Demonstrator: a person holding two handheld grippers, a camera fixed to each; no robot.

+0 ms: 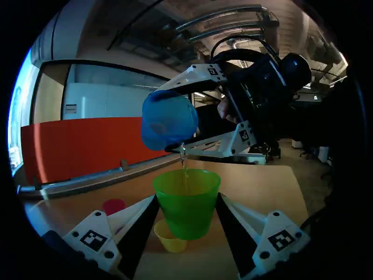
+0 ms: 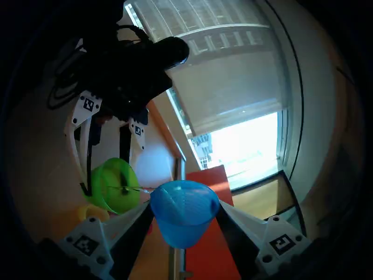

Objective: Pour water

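The way down to the translucent green plastic cup (image 1: 187, 203) is closed. The tilted blue plastic cup (image 1: 165, 128) hangs just above its rim, clasped by the right gripper (image 1: 169, 119), whose dark body blocks the space above and to the right. The left gripper (image 1: 186, 198) flanks the green cup on both sides.

Just below it, a small yellow plastic cup (image 1: 169, 237) stands on the pale wooden table (image 1: 261, 182). A small pink round thing (image 1: 113, 205), possibly another cup, sits near on the left. The orange-red partition panel (image 1: 84, 144) and its grey metal rail (image 1: 93, 182) wall off the table's left edge. The tabletop to the right lies open.
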